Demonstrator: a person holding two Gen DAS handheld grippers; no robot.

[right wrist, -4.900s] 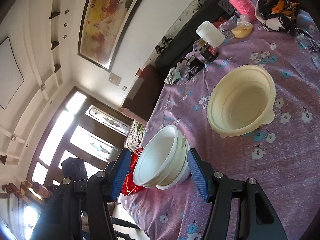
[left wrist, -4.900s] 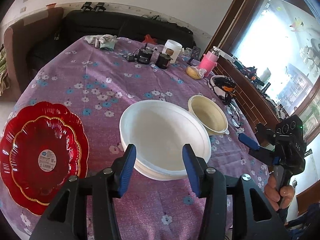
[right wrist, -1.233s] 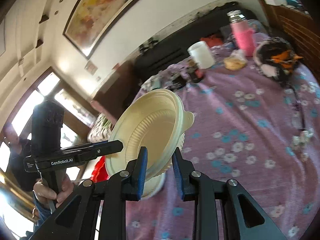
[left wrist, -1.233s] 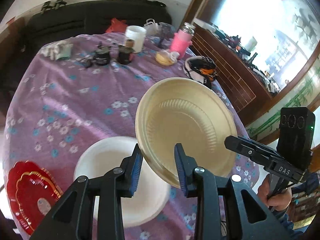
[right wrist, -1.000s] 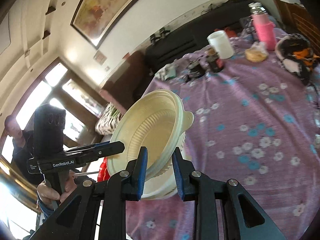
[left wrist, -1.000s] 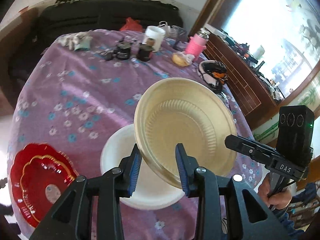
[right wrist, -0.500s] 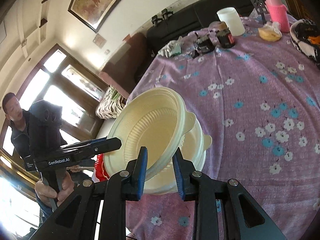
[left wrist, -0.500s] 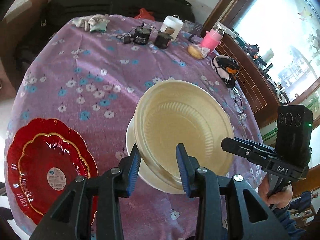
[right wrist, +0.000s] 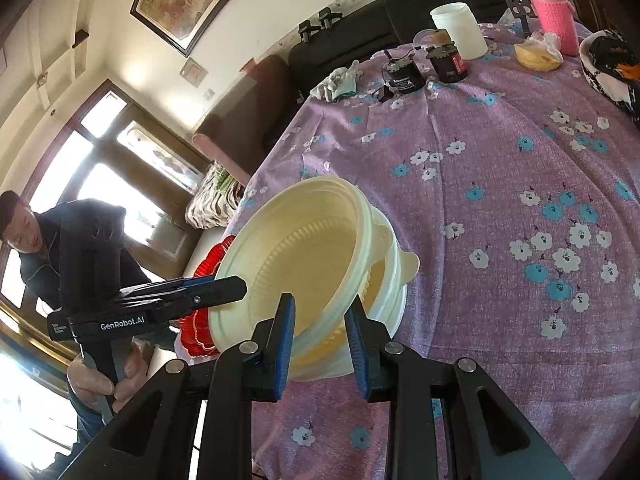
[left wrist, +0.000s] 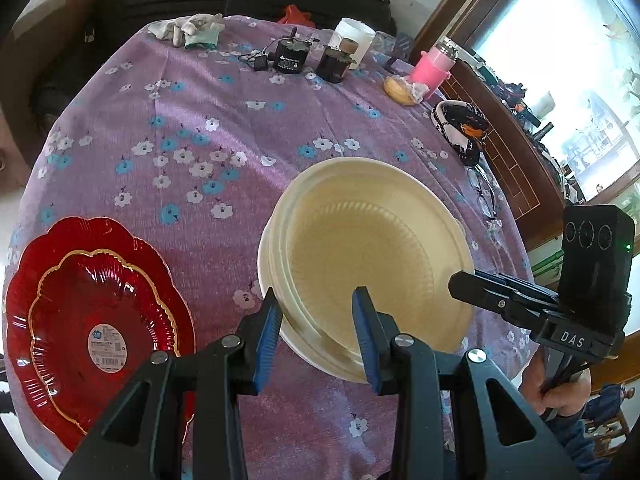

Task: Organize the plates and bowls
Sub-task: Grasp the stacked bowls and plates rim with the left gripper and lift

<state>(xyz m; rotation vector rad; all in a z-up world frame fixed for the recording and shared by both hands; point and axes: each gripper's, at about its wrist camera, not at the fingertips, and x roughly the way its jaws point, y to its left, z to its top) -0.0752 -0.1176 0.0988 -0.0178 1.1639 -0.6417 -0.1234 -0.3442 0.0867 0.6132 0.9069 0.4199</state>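
Observation:
A cream ribbed bowl [left wrist: 372, 256] sits tilted inside the white bowl stack [left wrist: 269, 264] on the purple flowered tablecloth. My left gripper [left wrist: 316, 330] is shut on the cream bowl's near rim. My right gripper [right wrist: 320, 328] is shut on the opposite rim of the same cream bowl [right wrist: 304, 256], with the white stack [right wrist: 394, 304] under it. The right gripper shows at the right in the left wrist view [left wrist: 460, 280], and the left gripper shows at the left in the right wrist view [right wrist: 236, 286]. Two stacked red plates [left wrist: 96, 328] lie to the left of the bowls.
At the table's far side stand a white jar [left wrist: 354, 38], two black motors [left wrist: 292, 56], a pink bottle [left wrist: 434, 66], a bun [left wrist: 402, 90], gloves [left wrist: 188, 30] and a black-and-white bowl [left wrist: 460, 128]. Glasses [left wrist: 484, 200] lie near the right edge. A dark sofa is behind.
Both grippers have lowered the cream bowl from the air down into the white bowl stack. It now rests tilted in the stack, still held on both rims.

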